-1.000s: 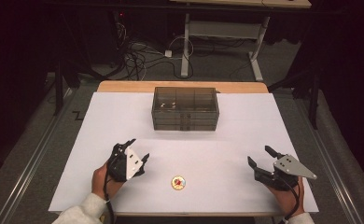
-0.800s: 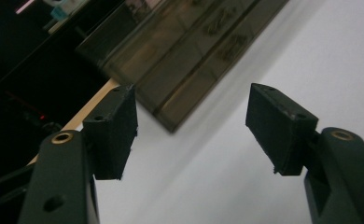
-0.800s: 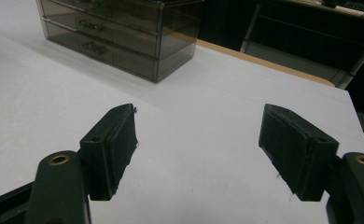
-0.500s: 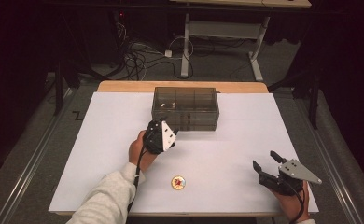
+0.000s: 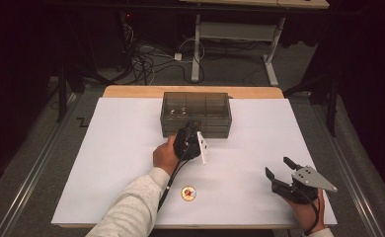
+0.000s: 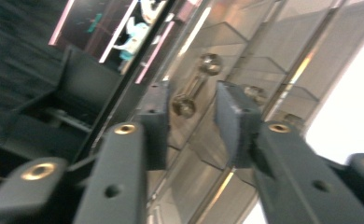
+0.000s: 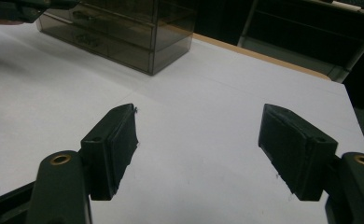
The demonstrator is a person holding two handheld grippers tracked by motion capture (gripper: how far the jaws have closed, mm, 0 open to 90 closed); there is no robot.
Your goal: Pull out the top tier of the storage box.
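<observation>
Straight ahead of the left gripper point(image 6: 192, 114), between its two jaw tips, sits a small metal drawer handle point(image 6: 196, 84), a slim bar with a rounded knob at each end, fixed to the front of a smoked transparent plastic drawer box point(image 5: 196, 113). The jaws stand apart, one on each side of the handle, with a gap showing on both sides; whether either pad touches it cannot be told. In the high view this gripper is up against the lower left part of the box front. The box is rectangular, glossy and see-through, with dividers visible inside.

The right gripper point(image 7: 203, 140) rests well back and to the right of the box, over bare white table covering point(image 5: 121, 138), jaws spread wide and holding nothing; its pads are matte black and blocky. Behind the left gripper, near the table's front edge, lies a small round gold-and-red disc point(image 5: 188, 193).
</observation>
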